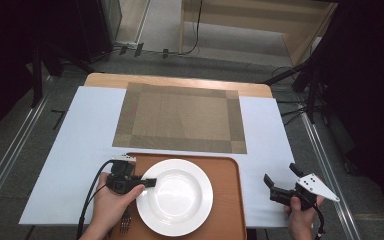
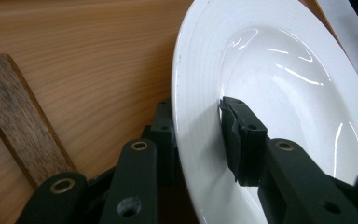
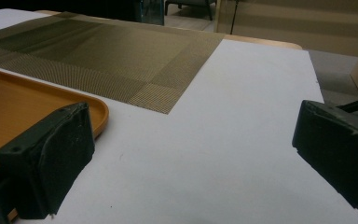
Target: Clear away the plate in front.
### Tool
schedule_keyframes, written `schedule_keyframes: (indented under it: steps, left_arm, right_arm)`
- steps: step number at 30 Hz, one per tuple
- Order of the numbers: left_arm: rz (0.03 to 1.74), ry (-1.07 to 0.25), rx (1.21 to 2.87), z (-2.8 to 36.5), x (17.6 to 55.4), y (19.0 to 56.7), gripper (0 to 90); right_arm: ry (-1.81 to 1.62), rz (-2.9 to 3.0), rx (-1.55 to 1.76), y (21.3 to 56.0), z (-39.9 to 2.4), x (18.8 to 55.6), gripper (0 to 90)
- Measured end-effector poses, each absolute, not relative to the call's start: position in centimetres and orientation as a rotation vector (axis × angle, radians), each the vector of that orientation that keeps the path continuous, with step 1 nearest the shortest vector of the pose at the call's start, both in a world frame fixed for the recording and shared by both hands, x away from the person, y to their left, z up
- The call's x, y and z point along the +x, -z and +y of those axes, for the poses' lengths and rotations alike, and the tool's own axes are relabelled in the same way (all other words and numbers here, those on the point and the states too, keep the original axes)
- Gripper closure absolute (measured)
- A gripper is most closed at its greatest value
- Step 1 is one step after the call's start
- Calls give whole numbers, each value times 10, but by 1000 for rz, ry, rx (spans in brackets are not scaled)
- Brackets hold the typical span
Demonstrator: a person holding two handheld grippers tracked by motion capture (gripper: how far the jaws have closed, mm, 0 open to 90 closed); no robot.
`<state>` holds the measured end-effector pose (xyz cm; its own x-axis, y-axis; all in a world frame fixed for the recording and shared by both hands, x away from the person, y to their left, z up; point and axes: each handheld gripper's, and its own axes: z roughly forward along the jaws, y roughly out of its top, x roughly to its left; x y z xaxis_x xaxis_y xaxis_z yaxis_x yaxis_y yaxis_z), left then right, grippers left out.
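White plate rim pinched by left tongs, right tongs wide open, empty, over bare table edge.

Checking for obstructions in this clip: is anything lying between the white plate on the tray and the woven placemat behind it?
Nothing visible. The left gripper has its jaws astride the rim of the plate. Past the plate comes the tray's raised far edge, then a bare strip of white table cover, then the placemat, which is bare.
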<state>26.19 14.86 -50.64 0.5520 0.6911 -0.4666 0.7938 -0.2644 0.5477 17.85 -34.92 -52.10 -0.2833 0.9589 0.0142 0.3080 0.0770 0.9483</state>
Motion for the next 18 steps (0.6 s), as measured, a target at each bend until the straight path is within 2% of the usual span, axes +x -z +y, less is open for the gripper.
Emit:
schedule_keyframes:
  steps: [8, 15, 18]
  left_arm:
    - [1156, 111, 2039, 147, 259, 506, 634]
    - [1085, 24, 1987, 152, 256, 497, 456]
    - [1066, 0, 1952, 156, 257, 495, 413]
  right_arm:
    - [-1225, 1678, 1268, 521, -350, 179, 0]
    - [-1227, 1681, 1267, 521, -350, 179, 0]
    - [-1228, 1680, 1265, 521, -350, 179, 0]
